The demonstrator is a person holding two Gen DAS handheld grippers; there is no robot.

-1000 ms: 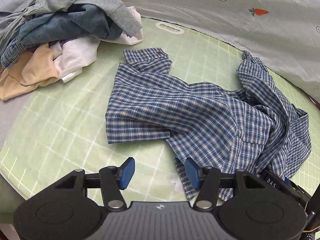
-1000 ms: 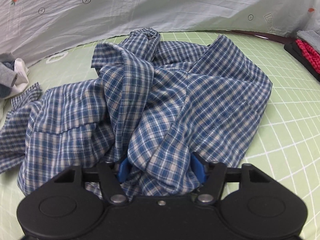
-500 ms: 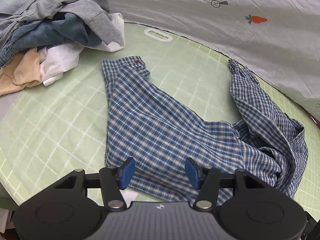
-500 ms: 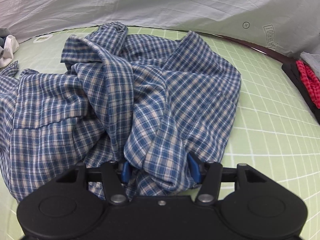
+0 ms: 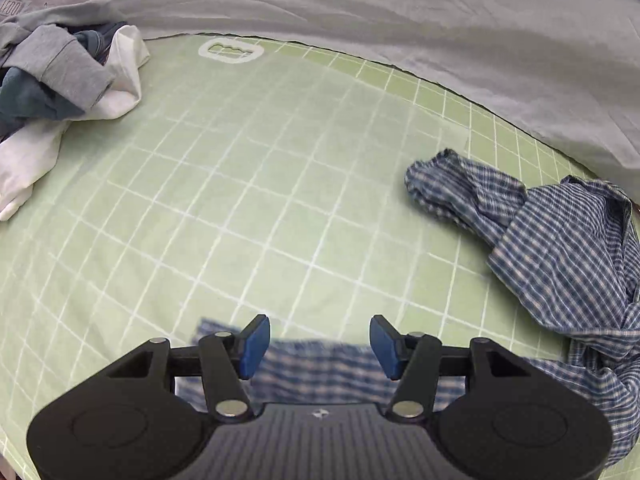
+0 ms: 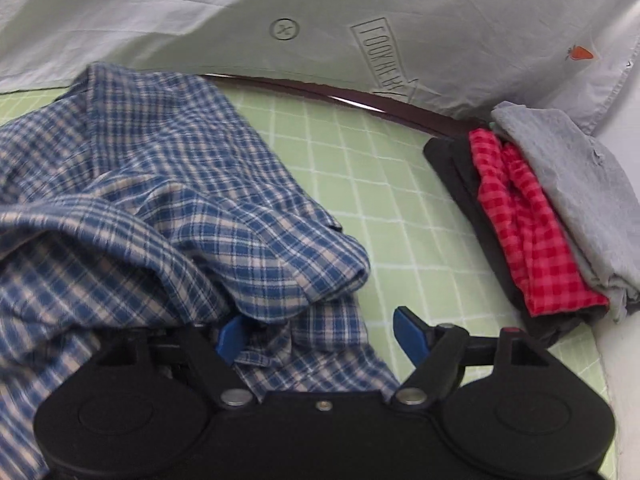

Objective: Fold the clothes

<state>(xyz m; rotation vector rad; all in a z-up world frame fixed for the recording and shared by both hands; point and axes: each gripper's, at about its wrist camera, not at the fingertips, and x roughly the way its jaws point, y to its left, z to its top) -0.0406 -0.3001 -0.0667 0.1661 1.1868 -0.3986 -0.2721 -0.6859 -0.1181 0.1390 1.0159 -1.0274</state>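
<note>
On the green grid mat (image 5: 280, 200), lying bunched up to one side: the blue checked shirt (image 6: 160, 200). Opening wide right now, the right gripper (image 6: 320, 336), letting go with cloth sitting loose between the blue pads. Hanging open over one shirt edge, the left gripper (image 5: 316, 346), pinching nothing. Maybe slumping into a lump again, or snagging on a pad while pulling away.

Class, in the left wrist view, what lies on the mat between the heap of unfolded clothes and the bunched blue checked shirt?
Nothing: between the heap of unfolded clothes and the blue checked shirt, only bare green gridded mat shows, in the left wrist view.
</note>
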